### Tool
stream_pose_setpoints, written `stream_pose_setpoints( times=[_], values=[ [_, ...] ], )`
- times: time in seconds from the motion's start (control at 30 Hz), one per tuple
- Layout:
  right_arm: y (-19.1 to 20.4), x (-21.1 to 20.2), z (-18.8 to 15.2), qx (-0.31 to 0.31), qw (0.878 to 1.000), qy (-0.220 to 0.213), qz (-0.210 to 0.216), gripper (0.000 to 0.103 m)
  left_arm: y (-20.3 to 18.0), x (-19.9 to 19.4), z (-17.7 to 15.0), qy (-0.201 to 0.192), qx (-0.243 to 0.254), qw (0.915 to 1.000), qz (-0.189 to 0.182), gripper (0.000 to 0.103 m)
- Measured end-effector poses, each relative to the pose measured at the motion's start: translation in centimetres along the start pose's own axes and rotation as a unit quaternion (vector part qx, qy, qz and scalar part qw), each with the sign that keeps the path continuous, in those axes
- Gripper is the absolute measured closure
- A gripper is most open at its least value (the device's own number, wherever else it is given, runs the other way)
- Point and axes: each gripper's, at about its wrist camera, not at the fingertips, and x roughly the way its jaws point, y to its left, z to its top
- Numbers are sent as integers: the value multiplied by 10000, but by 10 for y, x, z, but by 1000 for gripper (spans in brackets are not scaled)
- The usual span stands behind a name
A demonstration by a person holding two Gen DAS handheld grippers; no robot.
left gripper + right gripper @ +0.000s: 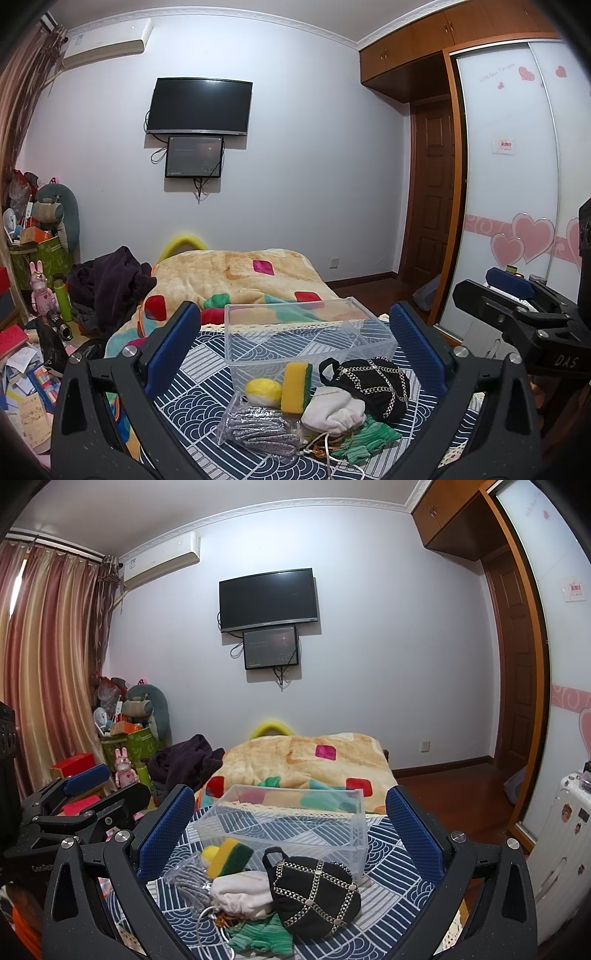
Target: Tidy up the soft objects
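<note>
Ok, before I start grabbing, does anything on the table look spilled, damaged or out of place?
Nothing spilled or damaged. The clear bin stands upright and empty; the sponge, black bag and white pouch just lie heaped together in front of it.

Right gripper (290,827) held wide apart above patterned desk (391,882), blue pads framing pile of soft goods. Clear plastic bin (295,821) stands empty behind pile. Black chain-trimmed pouch (314,895) lies nearest, touching white drawstring bag (240,891); yellow-green sponge (229,856), silver-grey bagged item (192,880), green cloth (262,936) alongside. Left gripper (92,794) visible at left edge.
</note>
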Motion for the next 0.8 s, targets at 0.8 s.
stream_pose_setpoints(
  times=[0.8],
  values=[
    [0, 0, -3, -52, 10000, 14, -31, 0, 2, 10, -8, 170, -68, 9998, -76, 0]
  ],
)
